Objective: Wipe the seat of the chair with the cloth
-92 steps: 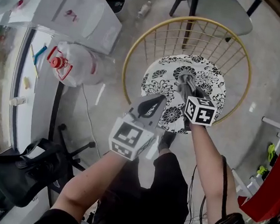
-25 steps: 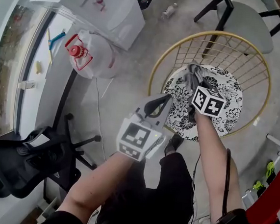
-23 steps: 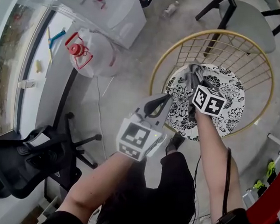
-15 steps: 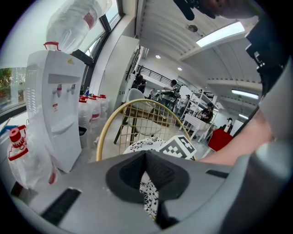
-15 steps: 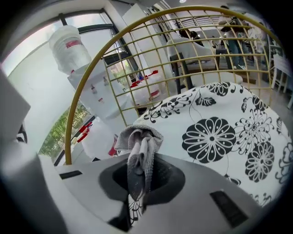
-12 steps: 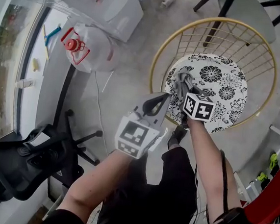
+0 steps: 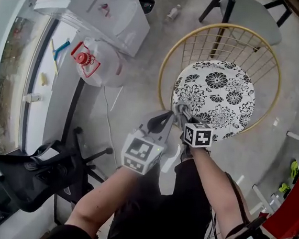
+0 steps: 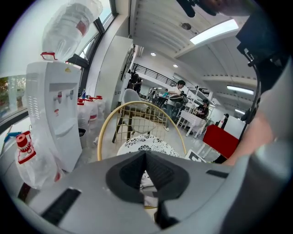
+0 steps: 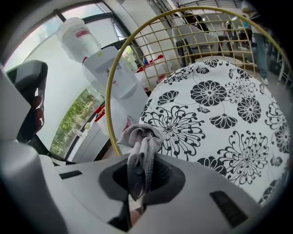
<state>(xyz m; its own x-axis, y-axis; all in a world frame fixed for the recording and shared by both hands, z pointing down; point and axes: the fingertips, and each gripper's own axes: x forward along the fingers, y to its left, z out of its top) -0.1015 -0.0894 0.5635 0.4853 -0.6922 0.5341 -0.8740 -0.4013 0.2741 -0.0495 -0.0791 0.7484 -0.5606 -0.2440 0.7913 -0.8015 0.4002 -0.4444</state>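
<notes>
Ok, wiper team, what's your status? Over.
Right gripper shut on cloth. Left gripper shut, empty. Cloth at near edge of seat, by gold rim. Nothing blocking the seat.

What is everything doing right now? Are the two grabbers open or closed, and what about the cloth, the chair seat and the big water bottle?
left gripper: shut, holding nothing.
right gripper: shut on the cloth.
cloth: bunched up, pinched between the right gripper's jaws, at the seat's near edge.
seat: flowered top bare, nothing lying on it.
water bottle: lying on its side on the floor, red cap on.
</notes>
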